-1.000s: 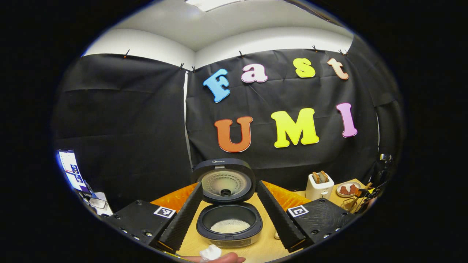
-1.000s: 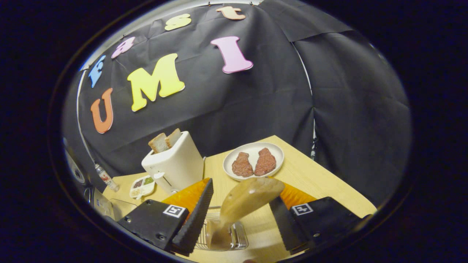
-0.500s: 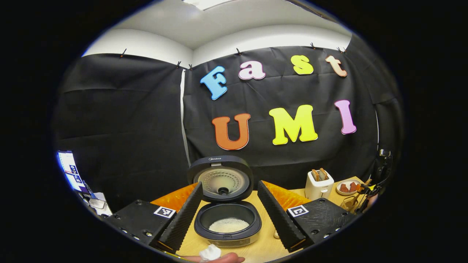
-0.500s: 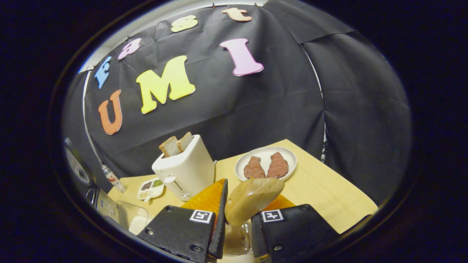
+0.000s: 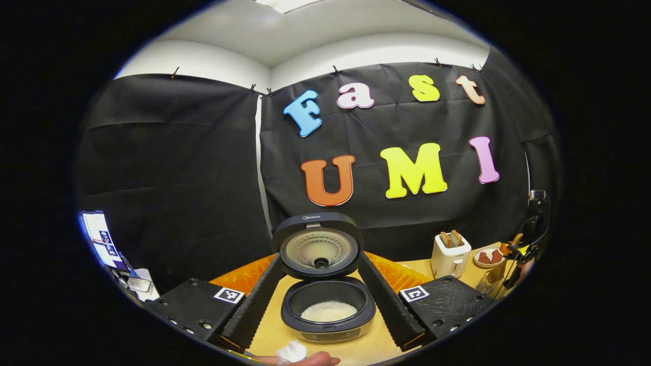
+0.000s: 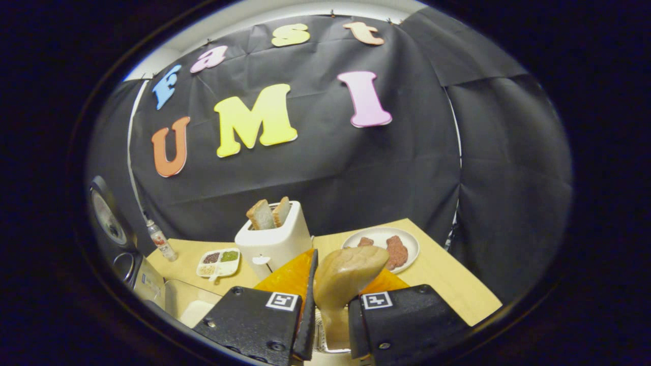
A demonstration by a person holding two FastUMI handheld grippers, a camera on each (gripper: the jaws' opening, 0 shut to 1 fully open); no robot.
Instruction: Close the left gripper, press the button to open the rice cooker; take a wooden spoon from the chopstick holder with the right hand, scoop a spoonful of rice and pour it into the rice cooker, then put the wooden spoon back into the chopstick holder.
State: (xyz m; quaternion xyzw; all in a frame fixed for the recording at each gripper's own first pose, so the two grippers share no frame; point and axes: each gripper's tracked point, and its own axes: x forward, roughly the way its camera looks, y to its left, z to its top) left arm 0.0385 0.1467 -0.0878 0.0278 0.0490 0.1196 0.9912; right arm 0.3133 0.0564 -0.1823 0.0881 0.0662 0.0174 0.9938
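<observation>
Right hand-held gripper: we note fingers clamped on spoon, bowl up, axis upright, above holder. Left hand-held gripper: wide, cooker between.

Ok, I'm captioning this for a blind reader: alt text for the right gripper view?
The right gripper has its fingers shut on a wooden spoon, bowl pointing up. Behind it on the wooden table stand a white toaster holding two bread slices and a plate of meat patties.
</observation>
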